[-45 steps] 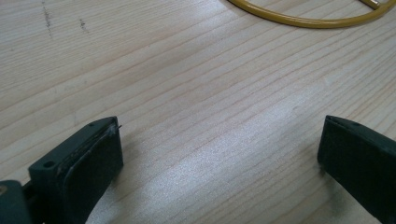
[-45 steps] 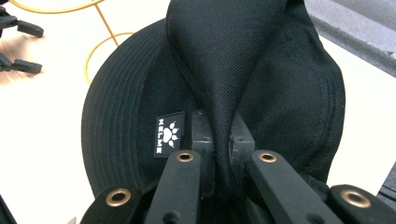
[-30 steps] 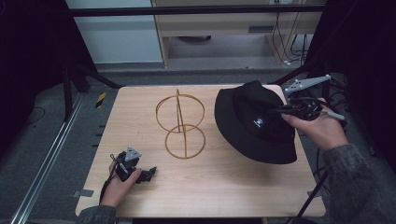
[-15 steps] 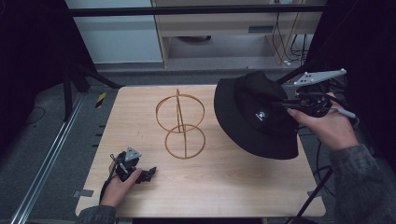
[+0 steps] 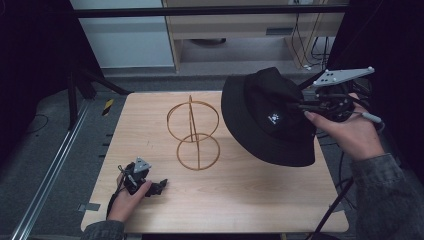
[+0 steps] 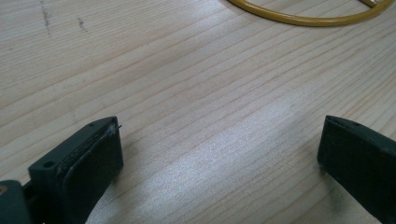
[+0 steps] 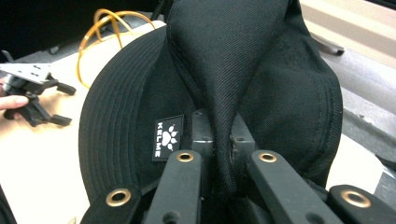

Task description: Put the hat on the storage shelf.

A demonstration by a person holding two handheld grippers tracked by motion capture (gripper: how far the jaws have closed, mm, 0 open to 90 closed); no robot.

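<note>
The right gripper [image 5: 300, 106] pinches a fold of the black bucket hat's [image 5: 267, 117] crown between its closed jaws, holding the hat tilted above the right side of the wooden table [image 5: 240, 200]. The left gripper [image 5: 159, 186] rests at the near left corner, jaws spread wide with nothing between them. A gold wire stand [image 5: 192, 132] sits upright between the two.

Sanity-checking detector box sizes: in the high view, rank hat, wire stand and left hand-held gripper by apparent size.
1. Black hat, largest.
2. Gold wire stand.
3. Left hand-held gripper, smallest.
The hat is held lifted, nearer the camera, which inflates it somewhat.
</note>
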